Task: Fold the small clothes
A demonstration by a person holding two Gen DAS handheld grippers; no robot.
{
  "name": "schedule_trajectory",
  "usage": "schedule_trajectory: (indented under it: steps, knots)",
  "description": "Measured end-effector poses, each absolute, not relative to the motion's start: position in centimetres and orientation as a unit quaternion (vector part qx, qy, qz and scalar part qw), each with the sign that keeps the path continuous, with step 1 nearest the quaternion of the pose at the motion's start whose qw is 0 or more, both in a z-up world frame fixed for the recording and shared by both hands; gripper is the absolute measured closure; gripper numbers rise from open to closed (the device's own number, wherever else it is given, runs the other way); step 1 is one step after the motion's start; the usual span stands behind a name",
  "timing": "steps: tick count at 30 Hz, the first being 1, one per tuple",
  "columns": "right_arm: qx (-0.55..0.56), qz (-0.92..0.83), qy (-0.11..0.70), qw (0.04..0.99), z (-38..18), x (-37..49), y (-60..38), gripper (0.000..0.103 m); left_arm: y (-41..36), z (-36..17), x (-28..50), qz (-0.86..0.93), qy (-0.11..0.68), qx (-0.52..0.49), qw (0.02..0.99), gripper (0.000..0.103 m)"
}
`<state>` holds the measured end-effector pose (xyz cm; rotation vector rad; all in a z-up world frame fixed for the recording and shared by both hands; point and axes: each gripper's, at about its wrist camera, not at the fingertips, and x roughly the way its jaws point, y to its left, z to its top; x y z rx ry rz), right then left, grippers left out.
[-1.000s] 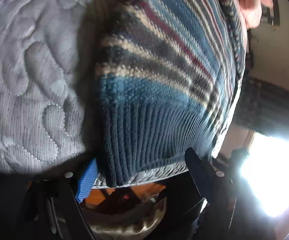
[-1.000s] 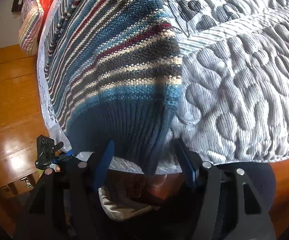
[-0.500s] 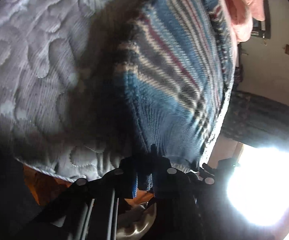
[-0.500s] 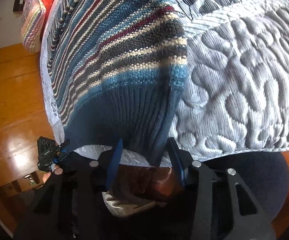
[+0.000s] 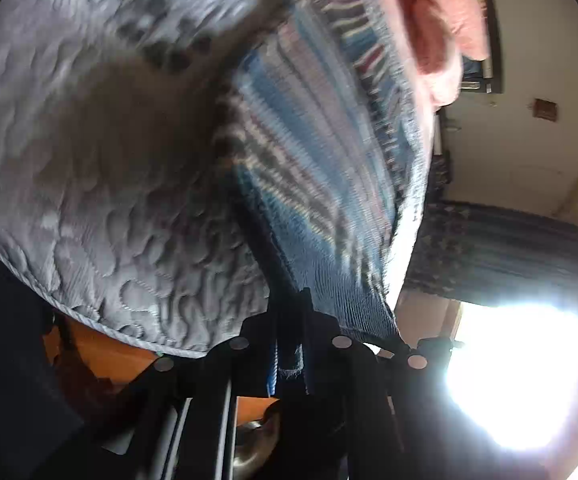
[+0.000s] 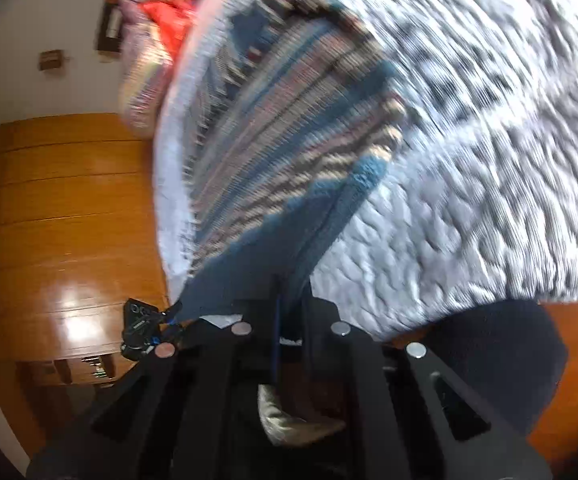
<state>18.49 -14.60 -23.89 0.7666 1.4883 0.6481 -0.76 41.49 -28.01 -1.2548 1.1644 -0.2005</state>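
Both of our grippers have closed since a second ago: the left gripper (image 5: 291,312) and the right gripper (image 6: 285,300) now each pinch the dark navy ribbed hem of the striped sweater (image 6: 289,152). We see it lifted off the grey quilted mattress (image 5: 89,200) at that hem, its knit bands of blue, cream, grey and dark red running away from us, blurred by motion. Its far end lies on the mattress near the pink bedding (image 5: 445,36).
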Motion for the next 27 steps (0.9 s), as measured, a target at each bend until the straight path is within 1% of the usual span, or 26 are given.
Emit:
schedule_trajectory:
  steps: [8, 15, 19, 24, 25, 27]
  knots:
    - [0.314, 0.316, 0.615, 0.651, -19.2, 22.3, -13.2, 0.096, 43.3, -22.7, 2.5, -0.088, 0.483, -0.543, 0.681, 0.094]
    - [0.292, 0.313, 0.603, 0.673, -17.2, 28.4, -11.1, 0.096, 45.6, -21.0, 8.5, -0.071, 0.477, -0.54, 0.69, 0.094]
    - [0.284, 0.302, 0.608, 0.678, -17.8, 32.2, -9.8, 0.096, 46.5, -21.2, 13.3, -0.057, 0.483, -0.532, 0.693, 0.094]
    - [0.272, 0.282, 0.622, 0.678, -19.8, 37.3, -7.4, 0.096, 48.1, -23.5, 19.4, -0.031, 0.497, -0.525, 0.69, 0.094]
    - [0.269, 0.279, 0.626, 0.677, -20.3, 38.2, -7.1, 0.096, 48.3, -23.9, 20.2, -0.027, 0.498, -0.523, 0.691, 0.098]
    - [0.262, 0.272, 0.635, 0.674, -21.4, 40.1, -6.2, 0.096, 49.1, -24.8, 22.2, -0.018, 0.503, -0.52, 0.691, 0.099]
